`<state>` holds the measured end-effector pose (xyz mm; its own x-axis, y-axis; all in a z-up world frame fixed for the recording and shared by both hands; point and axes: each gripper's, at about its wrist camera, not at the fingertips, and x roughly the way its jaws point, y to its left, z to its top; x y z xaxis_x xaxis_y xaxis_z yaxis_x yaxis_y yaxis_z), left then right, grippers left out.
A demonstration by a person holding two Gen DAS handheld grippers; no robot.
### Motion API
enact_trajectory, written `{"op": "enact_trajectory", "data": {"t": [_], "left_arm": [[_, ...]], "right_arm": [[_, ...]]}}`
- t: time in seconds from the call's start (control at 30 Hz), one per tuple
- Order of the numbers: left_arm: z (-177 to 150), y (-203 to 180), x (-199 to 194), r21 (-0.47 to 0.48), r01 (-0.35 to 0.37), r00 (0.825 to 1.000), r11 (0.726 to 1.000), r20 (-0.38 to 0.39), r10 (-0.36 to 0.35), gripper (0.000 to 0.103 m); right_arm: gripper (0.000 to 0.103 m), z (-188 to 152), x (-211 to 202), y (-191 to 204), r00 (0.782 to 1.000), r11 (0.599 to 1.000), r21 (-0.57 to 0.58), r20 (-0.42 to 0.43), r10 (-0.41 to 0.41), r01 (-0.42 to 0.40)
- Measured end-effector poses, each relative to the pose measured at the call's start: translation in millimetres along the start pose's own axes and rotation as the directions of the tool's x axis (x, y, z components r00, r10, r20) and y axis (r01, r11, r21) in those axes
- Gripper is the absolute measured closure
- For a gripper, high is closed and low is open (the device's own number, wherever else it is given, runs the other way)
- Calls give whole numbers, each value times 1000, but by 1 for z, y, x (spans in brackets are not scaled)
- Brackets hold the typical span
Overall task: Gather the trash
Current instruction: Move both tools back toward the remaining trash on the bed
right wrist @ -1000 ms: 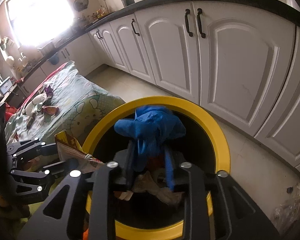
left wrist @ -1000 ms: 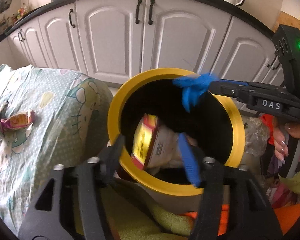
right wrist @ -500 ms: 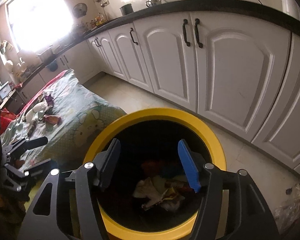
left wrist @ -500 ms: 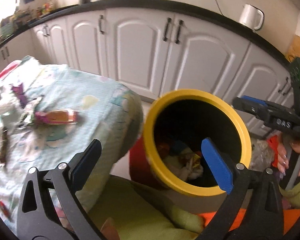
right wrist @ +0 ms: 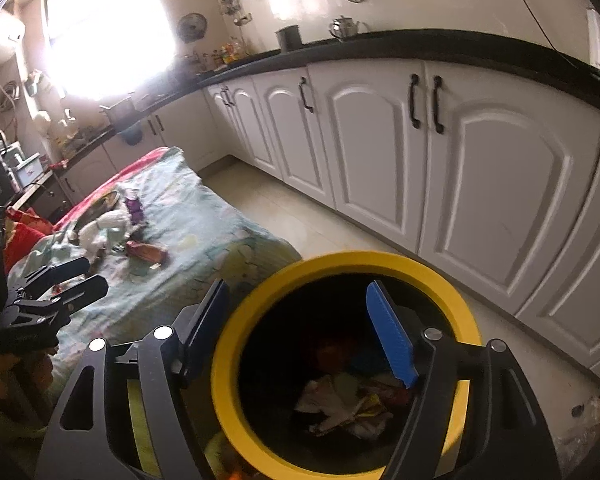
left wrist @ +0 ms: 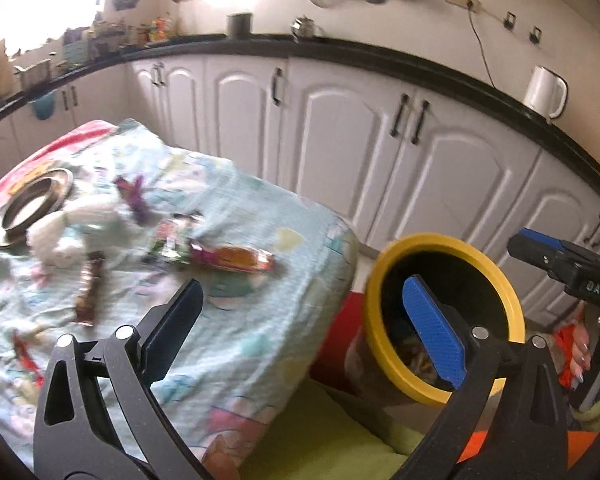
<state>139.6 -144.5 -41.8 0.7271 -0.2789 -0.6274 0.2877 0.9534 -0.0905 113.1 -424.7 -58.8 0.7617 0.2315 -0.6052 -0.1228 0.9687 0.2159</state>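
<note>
The yellow-rimmed bin (right wrist: 340, 260) stands below my right gripper (right wrist: 296, 296), whose jaws are opening with nothing between them. Crumpled wrappers and a blue scrap (right wrist: 348, 400) lie at the bin's bottom. My left gripper (left wrist: 300, 292) is wide open and empty, over the near edge of the cloth-covered table (left wrist: 260, 320), left of the bin (left wrist: 440, 240). On the cloth lie an orange-pink wrapper (left wrist: 236, 258), a green wrapper (left wrist: 172, 240), a brown wrapper (left wrist: 88, 292), a purple one (left wrist: 134, 196) and a white crumpled wad (left wrist: 76, 224).
A metal dish (left wrist: 32, 204) sits at the table's far left. White cabinets (right wrist: 500, 184) under a black counter run behind the table and bin. A white jug (left wrist: 546, 92) stands on the counter. Tiled floor (right wrist: 300, 216) lies between table and cabinets.
Both grippers opened. The yellow-red packet left my left jaws and the blue glove left my right jaws, into the bin. My left gripper swung left and up toward the table; the right rose.
</note>
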Motion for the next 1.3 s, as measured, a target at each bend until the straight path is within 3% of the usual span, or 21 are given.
{"op": "enact_trajectory", "data": {"t": [0.5, 0.83, 1.3], "left_arm": [[4, 71, -52, -115, -134, 983, 984, 112, 147, 11], [-2, 111, -71, -210, -167, 973, 963, 124, 196, 11], [-11, 145, -84, -275, -200, 963, 940, 123, 241, 11]], "right_arm": [[28, 31, 8, 92, 988, 982, -117, 15, 151, -148], [27, 38, 17, 144, 976, 960, -181, -6, 217, -214], [27, 34, 28, 185, 966, 937, -236, -48, 253, -257]]}}
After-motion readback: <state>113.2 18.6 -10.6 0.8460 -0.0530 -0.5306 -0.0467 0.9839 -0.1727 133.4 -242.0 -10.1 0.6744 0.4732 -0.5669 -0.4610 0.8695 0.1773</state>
